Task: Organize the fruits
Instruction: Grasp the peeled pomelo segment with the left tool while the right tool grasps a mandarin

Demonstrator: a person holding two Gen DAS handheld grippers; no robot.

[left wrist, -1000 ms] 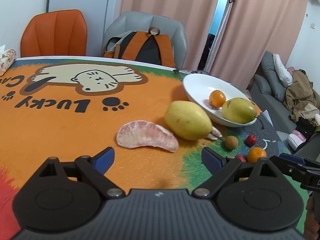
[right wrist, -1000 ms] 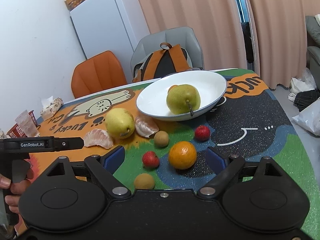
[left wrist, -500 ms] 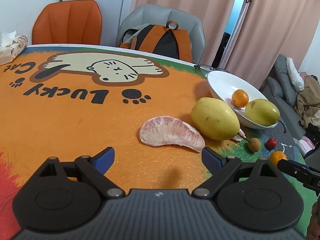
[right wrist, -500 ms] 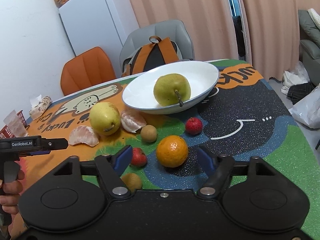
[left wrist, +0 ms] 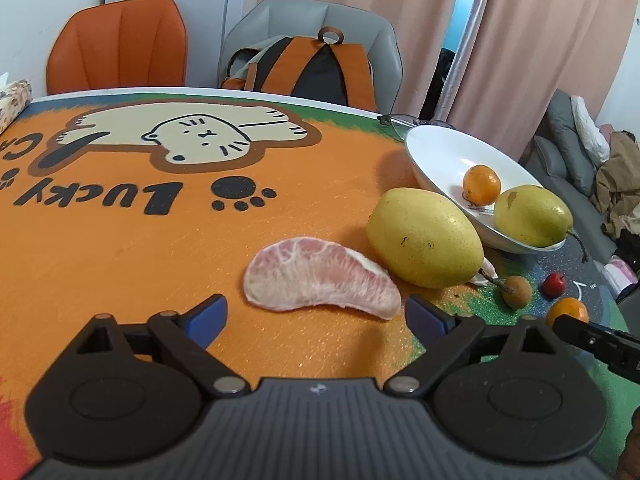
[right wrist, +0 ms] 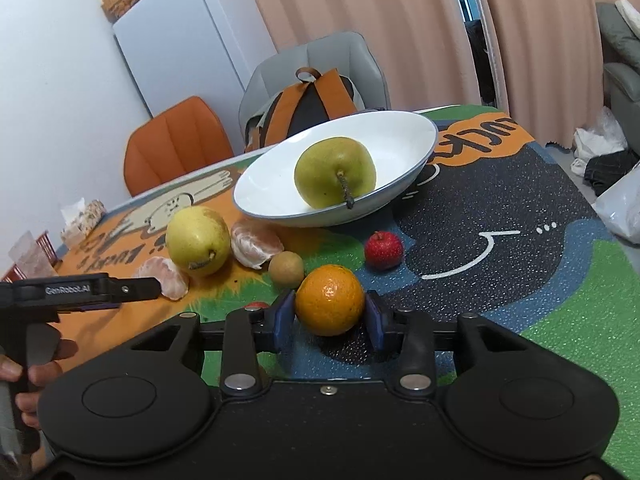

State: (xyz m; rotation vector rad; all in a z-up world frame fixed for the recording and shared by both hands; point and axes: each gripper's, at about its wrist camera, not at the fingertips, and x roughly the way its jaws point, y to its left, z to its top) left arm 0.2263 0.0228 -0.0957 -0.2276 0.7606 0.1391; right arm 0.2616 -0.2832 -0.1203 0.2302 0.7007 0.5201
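The right tongs [right wrist: 330, 316] are closing on the orange [right wrist: 330, 300], their pads touching both its sides near the bench's front edge. The left tongs [left wrist: 316, 316] are opening, empty, just short of the pomelo segment [left wrist: 320, 278] beside the yellow pear [left wrist: 424, 236].

Orange [right wrist: 330, 305] on mat; green pear [right wrist: 335, 172] in white bowl [right wrist: 404, 136].

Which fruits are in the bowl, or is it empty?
Not empty: the bowl holds a pear and a small orange. The other fruit lies out on the table.
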